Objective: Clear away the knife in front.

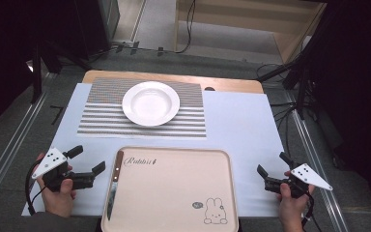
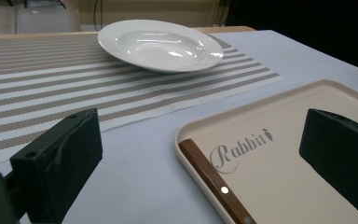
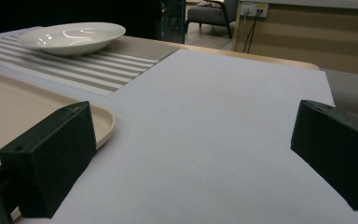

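A beige tray (image 1: 174, 193) with a rabbit drawing lies at the table's front. Along its left edge lies a knife (image 1: 114, 183) with a wooden handle (image 2: 214, 184). A white plate (image 1: 150, 103) sits on a striped placemat (image 1: 101, 116) farther back. My left gripper (image 1: 88, 160) is open, low beside the tray's left edge (image 2: 186, 135), jaws wide apart with nothing between them. At the table's right front, my right gripper (image 1: 273, 165) is open too, over bare white table cover (image 3: 214, 121), the tray's corner (image 3: 105, 123) to its left.
The white cover (image 1: 241, 130) spans the wooden table. Dark stands and cables (image 1: 290, 72) crowd the floor behind and to the right. A metal rail (image 1: 9, 145) runs along the left side.
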